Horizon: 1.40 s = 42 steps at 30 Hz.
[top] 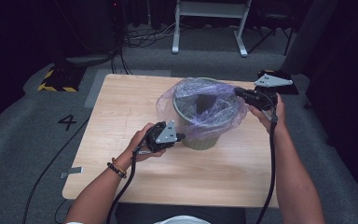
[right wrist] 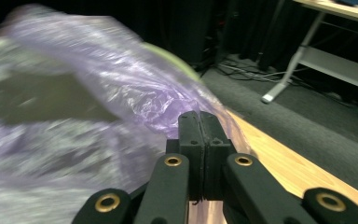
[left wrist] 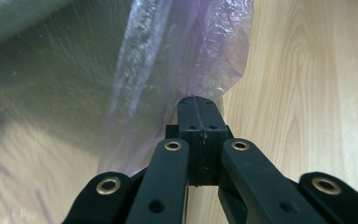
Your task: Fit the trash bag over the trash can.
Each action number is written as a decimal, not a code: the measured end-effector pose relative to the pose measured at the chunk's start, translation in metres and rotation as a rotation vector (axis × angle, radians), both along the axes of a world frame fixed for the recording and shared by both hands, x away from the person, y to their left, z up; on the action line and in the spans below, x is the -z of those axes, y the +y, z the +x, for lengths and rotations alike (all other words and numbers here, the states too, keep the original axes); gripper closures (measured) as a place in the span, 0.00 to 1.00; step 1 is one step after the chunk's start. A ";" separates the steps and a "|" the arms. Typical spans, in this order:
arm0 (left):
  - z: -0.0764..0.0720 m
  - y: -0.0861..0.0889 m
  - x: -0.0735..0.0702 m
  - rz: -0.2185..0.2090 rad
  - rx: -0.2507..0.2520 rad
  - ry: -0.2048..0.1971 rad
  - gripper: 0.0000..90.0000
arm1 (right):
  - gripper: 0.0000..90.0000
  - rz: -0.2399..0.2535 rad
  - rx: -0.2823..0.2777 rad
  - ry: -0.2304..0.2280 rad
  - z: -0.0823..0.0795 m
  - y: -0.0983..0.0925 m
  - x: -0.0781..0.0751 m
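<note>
A thin translucent purple plastic bag lines an olive-green round bin near the table's centre. The left gripper has its fingers clenched on the bag's near hanging edge; the right gripper pinches the right rim film.

Motion blur smears the purple bag left of the right tool; the bin beneath stays hidden.

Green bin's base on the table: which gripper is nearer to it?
Left. The left gripper pinches the purple plastic bag low beside the green bin, near its base. The right gripper grips the bag up at the rim.
</note>
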<state>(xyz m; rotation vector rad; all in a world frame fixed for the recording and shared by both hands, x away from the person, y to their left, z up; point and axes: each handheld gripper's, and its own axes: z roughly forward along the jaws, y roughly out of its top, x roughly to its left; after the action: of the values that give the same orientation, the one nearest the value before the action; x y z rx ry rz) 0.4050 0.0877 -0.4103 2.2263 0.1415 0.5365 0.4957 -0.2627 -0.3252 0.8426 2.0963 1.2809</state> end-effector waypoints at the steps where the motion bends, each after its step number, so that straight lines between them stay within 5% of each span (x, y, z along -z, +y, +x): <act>1: 0.001 0.000 0.002 0.010 -0.002 0.001 1.00 | 0.99 0.014 0.022 0.004 0.003 -0.001 0.000; 9: 0.009 -0.004 0.027 0.090 -0.021 0.030 1.00 | 0.99 0.077 0.132 0.063 0.025 -0.009 0.015; 20: 0.012 -0.005 0.053 0.176 -0.039 0.050 1.00 | 0.99 0.080 0.146 0.127 0.036 -0.010 0.041; 25: 0.014 0.001 0.058 0.147 -0.078 0.072 1.00 | 0.99 0.095 0.124 0.148 0.036 -0.013 0.051; 26: 0.016 0.004 0.056 0.128 -0.091 0.070 0.99 | 0.99 0.090 0.125 0.151 0.036 -0.013 0.052; 29: 0.018 0.015 0.047 0.024 -0.148 0.099 0.56 | 0.99 0.092 0.127 0.140 0.034 -0.011 0.051; 30: 0.017 0.021 0.043 -0.035 -0.134 0.111 0.50 | 0.99 0.097 0.127 0.133 0.033 -0.011 0.050; 32: 0.014 0.035 0.032 -0.139 -0.116 0.120 0.45 | 0.99 0.096 0.129 0.120 0.032 -0.012 0.047; 34: 0.013 0.039 0.029 -0.165 -0.117 0.124 0.38 | 0.99 0.105 0.134 0.107 0.031 -0.013 0.044; 38: 0.010 0.062 0.000 -0.371 -0.113 0.129 0.36 | 0.99 0.131 0.130 0.082 0.028 -0.017 0.039; 42: 0.017 0.065 -0.026 -0.443 -0.147 0.090 0.32 | 0.99 0.157 0.126 0.067 0.026 -0.020 0.035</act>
<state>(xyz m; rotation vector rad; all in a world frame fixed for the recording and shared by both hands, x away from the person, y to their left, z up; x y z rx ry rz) 0.4222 0.1523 -0.3841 1.8143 0.4315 0.4338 0.5222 -0.2826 -0.3602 1.0814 1.9781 1.3800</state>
